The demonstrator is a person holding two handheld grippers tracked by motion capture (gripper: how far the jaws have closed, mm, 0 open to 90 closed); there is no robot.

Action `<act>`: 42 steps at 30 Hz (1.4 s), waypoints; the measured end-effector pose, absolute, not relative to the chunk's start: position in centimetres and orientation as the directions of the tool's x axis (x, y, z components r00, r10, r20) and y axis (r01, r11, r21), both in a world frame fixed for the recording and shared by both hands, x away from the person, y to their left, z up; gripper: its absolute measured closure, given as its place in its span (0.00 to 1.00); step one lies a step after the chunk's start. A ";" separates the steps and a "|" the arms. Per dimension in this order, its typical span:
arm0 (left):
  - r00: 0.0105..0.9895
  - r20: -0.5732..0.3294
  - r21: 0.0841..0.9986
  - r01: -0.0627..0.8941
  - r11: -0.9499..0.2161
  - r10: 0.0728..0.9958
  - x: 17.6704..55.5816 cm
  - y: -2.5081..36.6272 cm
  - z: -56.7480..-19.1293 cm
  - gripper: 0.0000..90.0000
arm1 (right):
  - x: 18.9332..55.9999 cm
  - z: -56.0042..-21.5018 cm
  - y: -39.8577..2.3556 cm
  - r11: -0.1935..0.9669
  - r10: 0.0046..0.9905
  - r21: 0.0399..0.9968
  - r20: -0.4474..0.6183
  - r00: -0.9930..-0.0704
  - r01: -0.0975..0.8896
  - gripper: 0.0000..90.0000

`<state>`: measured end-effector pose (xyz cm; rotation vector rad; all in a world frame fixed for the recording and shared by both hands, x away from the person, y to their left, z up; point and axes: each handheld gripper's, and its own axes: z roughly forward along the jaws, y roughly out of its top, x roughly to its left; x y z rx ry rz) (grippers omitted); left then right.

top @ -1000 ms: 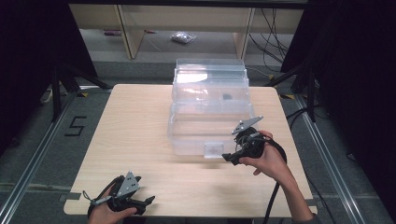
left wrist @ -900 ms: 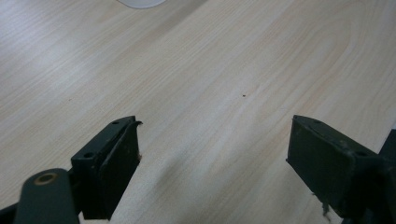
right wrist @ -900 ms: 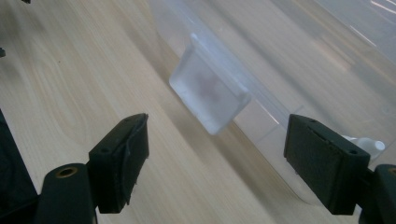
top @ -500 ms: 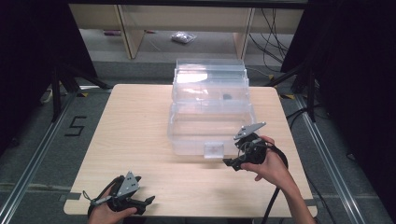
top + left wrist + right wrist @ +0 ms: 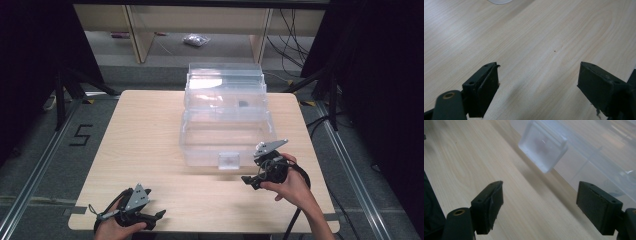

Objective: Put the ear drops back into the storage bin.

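Evidently little is done: the clear storage box (image 5: 226, 120) sits latched on the worktop (image 5: 140, 140); the right gripper (image 5: 250, 180), jaws released, nears its front latch (image 5: 543, 145), while the left gripper (image 5: 157, 216) rests with jaws released.

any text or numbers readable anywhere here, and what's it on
"5": black numeral marked on the grey floor to the left of the light wooden table.
Nothing legible on the clear plastic lidded storage box or its frosted front latch; both look unmarked.
The small clear packet on the floor beyond the table is too small and blurred to read.
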<state>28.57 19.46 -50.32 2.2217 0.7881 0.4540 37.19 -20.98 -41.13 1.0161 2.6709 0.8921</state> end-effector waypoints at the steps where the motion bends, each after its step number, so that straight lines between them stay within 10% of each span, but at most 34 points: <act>1: 0.751 0.083 0.733 0.400 -0.551 0.656 28.6 19.5 -50.3 0.18 | 37.2 -41.4 -21.0 0.588 0.645 0.591 0.069 -0.761 0.552 0.25; 42: 0.749 0.064 0.745 0.404 -0.531 0.659 28.4 19.3 -50.3 0.18 | 33.2 -46.9 -25.0 0.483 0.675 0.672 0.122 -0.728 0.561 0.21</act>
